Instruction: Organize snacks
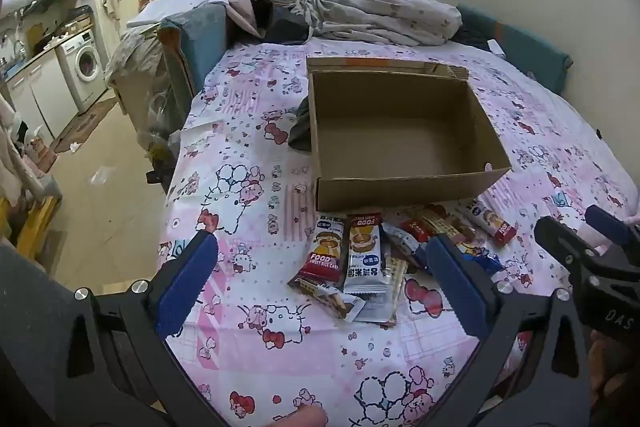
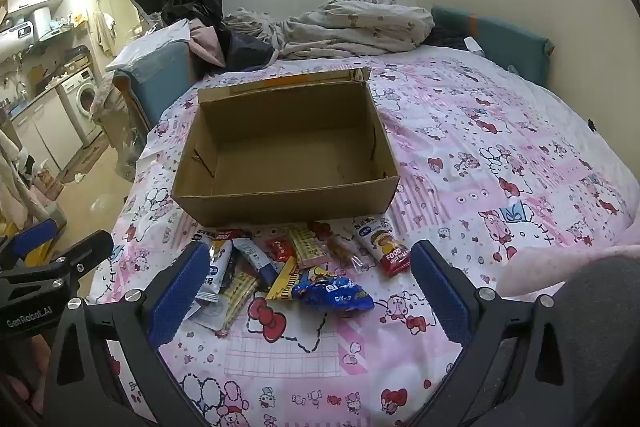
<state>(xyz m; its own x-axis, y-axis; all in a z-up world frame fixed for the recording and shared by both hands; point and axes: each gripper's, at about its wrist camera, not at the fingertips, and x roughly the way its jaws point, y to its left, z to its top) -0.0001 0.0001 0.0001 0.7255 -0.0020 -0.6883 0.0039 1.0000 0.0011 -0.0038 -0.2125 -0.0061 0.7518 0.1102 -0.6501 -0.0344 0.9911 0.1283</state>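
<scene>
1. Snack packets (image 2: 296,267) lie in a loose heap on the bed sheet (image 2: 500,163), just in front of the cardboard box's near wall; some overlap, a few touch the box's base edge.
2. In the heap: a blue crinkly packet (image 2: 332,293) nearest the cameras, a yellow wrapper (image 2: 282,281) partly under it, a white and red rice cake packet (image 2: 386,245) at the right end w/ "FOOD" on it, a small clear-wrapped snack (image 2: 344,251) beside that, pale bar wrappers in the middle.
3. Left wrist view shows 2 more rice cake packets (image 1: 340,251) side by side at the heap's left end, lying flat.
4. Cardboard box (image 2: 288,203) sits open-topped on the sheet, nothing seen inside; back flap stands up at the far side.
5. Right gripper (image 2: 304,279) hovers over the heap, tilted down, jaws spread wide, nothing between the pads, no contact w/ any packet.
6. Left gripper (image 1: 320,275) likewise spread wide over the heap's left end, tilted down, holding nothing.
7. Sheet is pink and white w/ cartoon prints. A crumpled blanket (image 2: 352,23) is piled at the far end, a teal cushion (image 2: 508,39) along the wall.
8. Far left: kitchen area w/ a washing machine (image 2: 82,99) under a counter.
</scene>
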